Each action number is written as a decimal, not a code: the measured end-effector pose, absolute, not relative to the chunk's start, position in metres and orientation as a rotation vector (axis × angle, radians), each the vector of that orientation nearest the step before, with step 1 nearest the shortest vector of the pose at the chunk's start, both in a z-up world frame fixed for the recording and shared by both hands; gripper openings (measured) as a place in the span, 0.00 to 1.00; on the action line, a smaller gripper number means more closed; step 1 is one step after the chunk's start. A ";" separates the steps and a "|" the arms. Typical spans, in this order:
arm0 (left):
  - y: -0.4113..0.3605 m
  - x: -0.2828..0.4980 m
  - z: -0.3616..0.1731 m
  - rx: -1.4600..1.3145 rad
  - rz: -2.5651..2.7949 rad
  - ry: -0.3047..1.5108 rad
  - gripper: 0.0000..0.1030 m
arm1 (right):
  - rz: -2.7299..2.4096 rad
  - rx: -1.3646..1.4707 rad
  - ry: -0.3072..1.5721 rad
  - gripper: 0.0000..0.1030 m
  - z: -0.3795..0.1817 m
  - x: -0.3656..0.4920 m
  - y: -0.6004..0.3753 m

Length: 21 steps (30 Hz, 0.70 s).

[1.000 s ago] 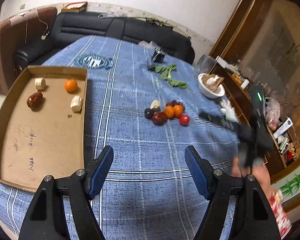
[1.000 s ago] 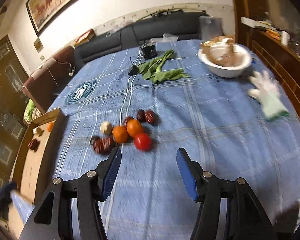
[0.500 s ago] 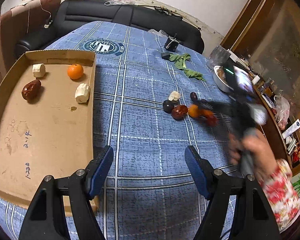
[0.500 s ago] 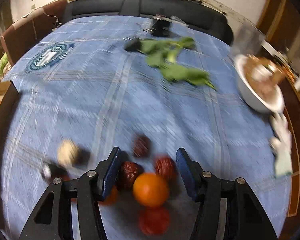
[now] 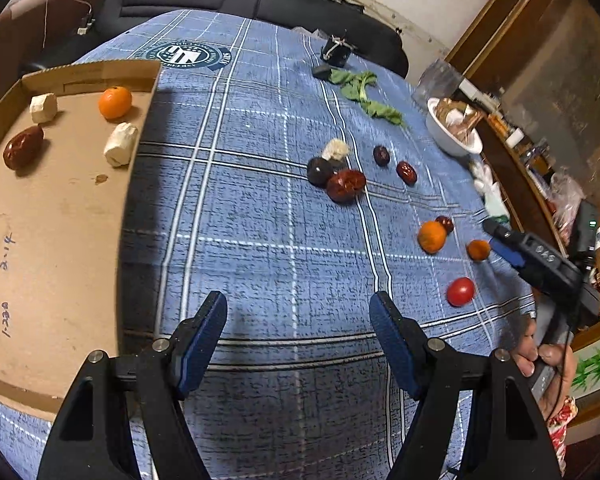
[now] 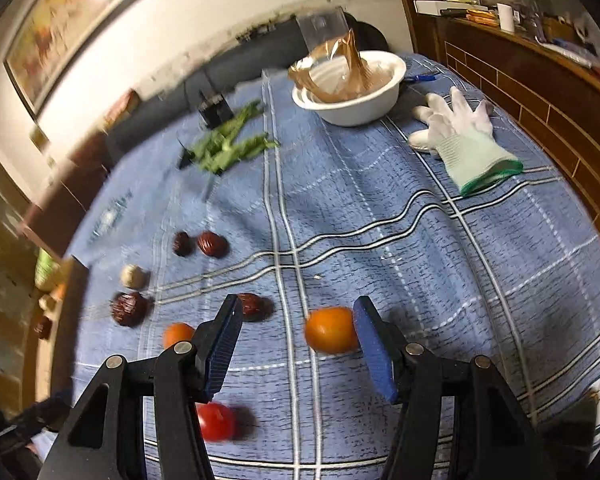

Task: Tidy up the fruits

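Fruits lie scattered on the blue plaid tablecloth: an orange (image 6: pixel 330 334) between my right gripper's fingers near the right pad, a second orange (image 6: pixel 178 334), a red tomato (image 6: pixel 216 422), and dark red dates (image 6: pixel 130 308). My right gripper (image 6: pixel 298 350) is open around the orange; it also shows in the left wrist view (image 5: pixel 504 244). My left gripper (image 5: pixel 298 336) is open and empty above the cloth. A cardboard tray (image 5: pixel 60 240) at left holds an orange (image 5: pixel 115 102), a date (image 5: pixel 23 152) and two white chunks.
A white bowl (image 6: pixel 384 80) with a brown wrapper, a white glove (image 6: pixel 460 136) and green leaves (image 6: pixel 230 144) lie at the table's far side. A wooden cabinet runs along the right. A black sofa stands behind the table.
My right gripper swept through the fruit pile and pulled back right; two oranges, the tomato and a date rolled apart toward the right edge. The left gripper stayed open, shifting slightly.
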<state>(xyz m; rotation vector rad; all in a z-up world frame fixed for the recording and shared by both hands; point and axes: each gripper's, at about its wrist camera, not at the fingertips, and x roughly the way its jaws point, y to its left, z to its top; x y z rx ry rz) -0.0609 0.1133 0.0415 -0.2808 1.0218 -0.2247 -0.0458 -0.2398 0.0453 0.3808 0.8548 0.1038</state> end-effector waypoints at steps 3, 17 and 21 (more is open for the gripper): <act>0.098 -0.058 0.046 -0.236 -0.205 1.017 0.71 | 0.140 0.395 0.799 0.61 0.045 -0.050 -0.242; 0.059 -0.032 0.045 -0.171 -0.203 0.998 0.68 | 0.177 0.497 0.741 0.61 0.039 -0.044 -0.243; 0.052 -0.008 0.046 -0.134 -0.277 0.954 0.46 | 0.140 0.484 0.716 0.61 0.040 -0.048 -0.249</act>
